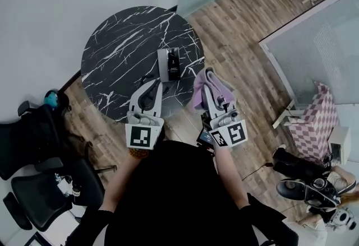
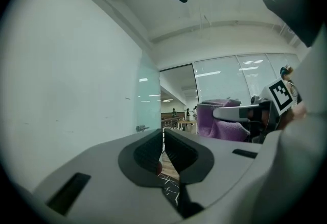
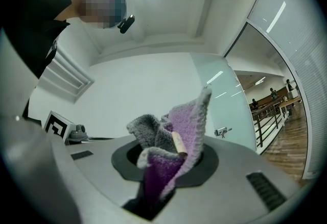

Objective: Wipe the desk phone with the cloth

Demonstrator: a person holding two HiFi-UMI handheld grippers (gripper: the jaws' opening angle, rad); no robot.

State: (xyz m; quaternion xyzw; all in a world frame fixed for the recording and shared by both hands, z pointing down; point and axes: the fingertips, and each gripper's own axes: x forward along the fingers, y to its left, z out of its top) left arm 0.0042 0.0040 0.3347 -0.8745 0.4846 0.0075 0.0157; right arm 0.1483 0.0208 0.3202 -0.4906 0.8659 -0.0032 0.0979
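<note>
at far left in the head view, black office chairs (image 1: 33, 149) stand on the wood floor beside the round black marble table (image 1: 123, 43). your left gripper (image 1: 150, 87) sits over the near edge of that table. its own view shows it pointing up toward wall and ceiling, with its jaws drawn nearly together (image 2: 163, 154), only a thin slit between them and nothing in it. just beyond its tip, the desk phone (image 1: 170, 64) rests on the tabletop near the right side, a dark unit with a pale strip along its left edge. nothing touches it. to the right of the phone, your right gripper (image 1: 210, 91) hangs by the table's rim, partly over the floor, and its jaws are clamped on the purple cloth (image 1: 197, 96). in the right gripper view the cloth (image 3: 186, 126) bunches up out of the jaws (image 3: 168, 162), purple with a grey edge, and stands clear of the phone. further right, a pink checkered chair (image 1: 317, 121) stands by the glass partition.
</note>
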